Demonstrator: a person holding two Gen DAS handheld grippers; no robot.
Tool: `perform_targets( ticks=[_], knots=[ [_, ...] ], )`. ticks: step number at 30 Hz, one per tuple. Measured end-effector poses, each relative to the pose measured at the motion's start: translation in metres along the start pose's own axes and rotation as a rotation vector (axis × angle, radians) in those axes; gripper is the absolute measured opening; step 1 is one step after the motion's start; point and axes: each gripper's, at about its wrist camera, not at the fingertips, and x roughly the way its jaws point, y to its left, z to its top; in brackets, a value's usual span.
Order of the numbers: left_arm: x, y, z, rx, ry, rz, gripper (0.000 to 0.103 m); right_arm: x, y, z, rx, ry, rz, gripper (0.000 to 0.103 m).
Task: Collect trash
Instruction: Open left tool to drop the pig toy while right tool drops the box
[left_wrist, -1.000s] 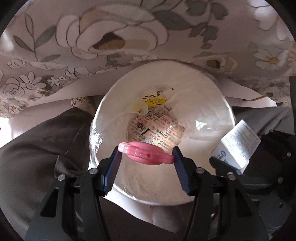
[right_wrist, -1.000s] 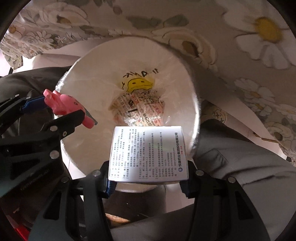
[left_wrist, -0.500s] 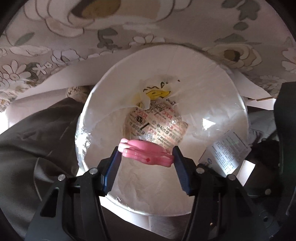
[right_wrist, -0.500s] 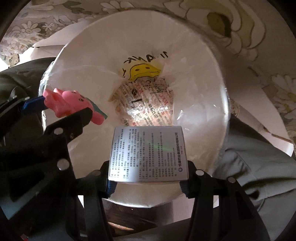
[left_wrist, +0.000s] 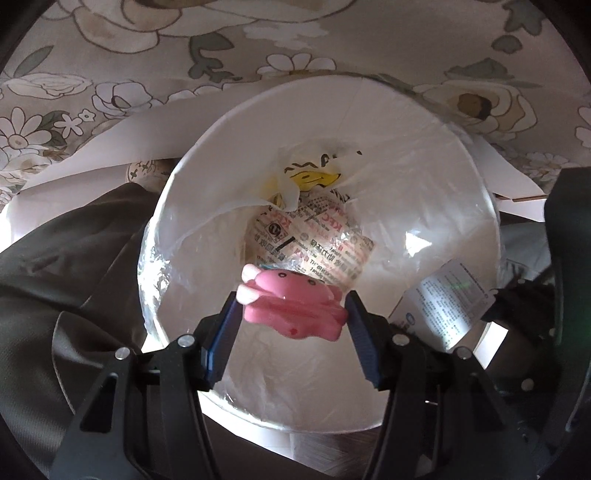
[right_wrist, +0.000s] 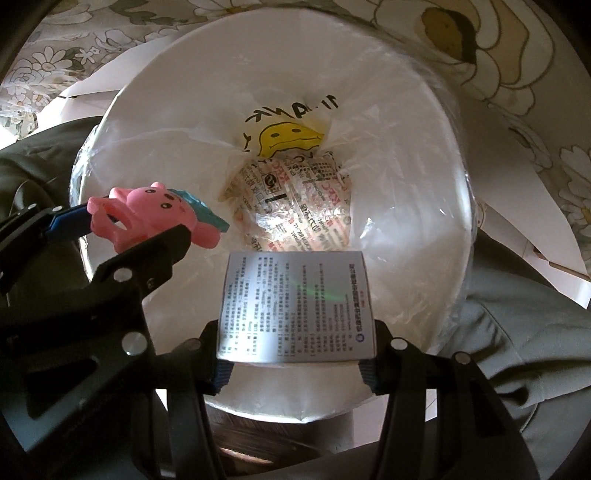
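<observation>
A round white bin (right_wrist: 436, 236) lined with clear plastic holds a crumpled printed food wrapper (right_wrist: 291, 210) and a bag with a yellow smiley face (right_wrist: 288, 138) at its bottom. Above the bin's opening, the left gripper (left_wrist: 291, 314) has its fingers closed on a pink rubber character toy (left_wrist: 291, 308). Beside it, the right gripper (right_wrist: 295, 363) clamps a small white printed cardboard box (right_wrist: 295, 306), also over the opening.

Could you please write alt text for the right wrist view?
The right gripper holds a white printed cardboard box over a white plastic-lined bin containing crumpled printed wrappers. At left, the left gripper holds a pink cartoon toy.
</observation>
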Motion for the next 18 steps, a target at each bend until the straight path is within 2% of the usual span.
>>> perform_targets(
  ticks=[5,18],
  knots=[
    [-0.0003,-0.0001,0.0002,0.002,-0.009,0.008,0.068,0.0013,-0.0005,0.0003,0.0,0.0,0.001,0.056],
    [-0.0029,0.0002,0.0014,-0.01,-0.011,0.009,0.068,0.003,-0.0044,0.0004,0.01,0.014,-0.001,0.059]
  ],
)
